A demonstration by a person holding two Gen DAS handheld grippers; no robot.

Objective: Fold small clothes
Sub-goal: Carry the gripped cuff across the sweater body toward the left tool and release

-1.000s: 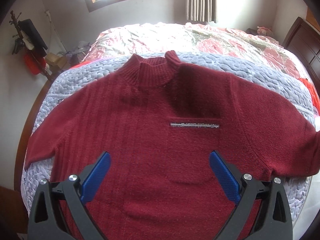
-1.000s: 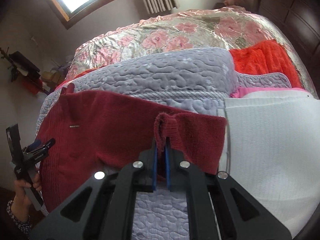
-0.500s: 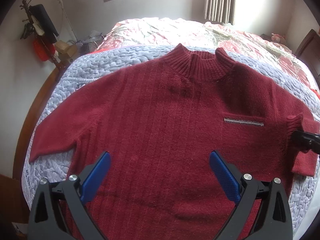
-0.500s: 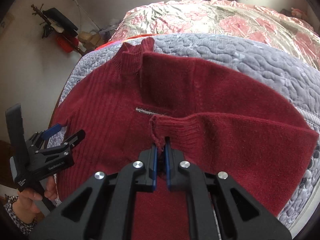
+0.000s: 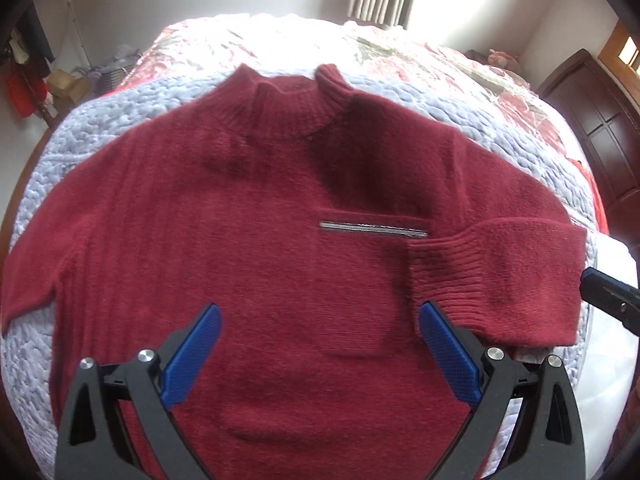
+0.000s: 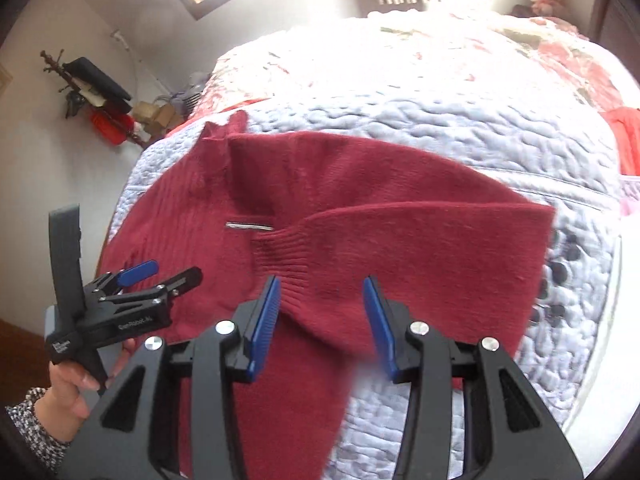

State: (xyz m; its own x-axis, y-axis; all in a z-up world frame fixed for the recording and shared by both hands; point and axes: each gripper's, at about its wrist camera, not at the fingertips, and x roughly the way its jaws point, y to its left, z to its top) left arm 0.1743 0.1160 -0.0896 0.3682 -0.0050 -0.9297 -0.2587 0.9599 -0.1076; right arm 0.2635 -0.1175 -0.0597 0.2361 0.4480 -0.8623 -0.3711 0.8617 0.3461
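Note:
A dark red knitted sweater (image 5: 256, 216) lies face up on a lilac quilt (image 5: 120, 104), collar far from me. Its right sleeve (image 5: 496, 280) is folded inward, the ribbed cuff (image 6: 284, 252) resting just below the silver pocket stripe (image 5: 372, 229). The other sleeve (image 5: 36, 280) lies stretched out to the left. My left gripper (image 5: 320, 354) hovers open over the sweater's lower front, holding nothing. My right gripper (image 6: 320, 316) is open just above the folded sleeve, which lies free between and beyond its blue pads (image 6: 266, 316). The left gripper (image 6: 160, 272) also shows in the right wrist view.
A floral bedspread (image 5: 400, 52) covers the far half of the bed. White cloth (image 6: 608, 360) and an orange cloth (image 6: 628, 136) lie at the right. A dark wooden headboard (image 5: 600, 128) stands far right. Boxes and a coat stand (image 6: 92, 92) sit by the left wall.
My right gripper carried the sleeve cuff leftward onto the chest, then opened and let it go. The left gripper stayed open, shifting its view over the sweater.

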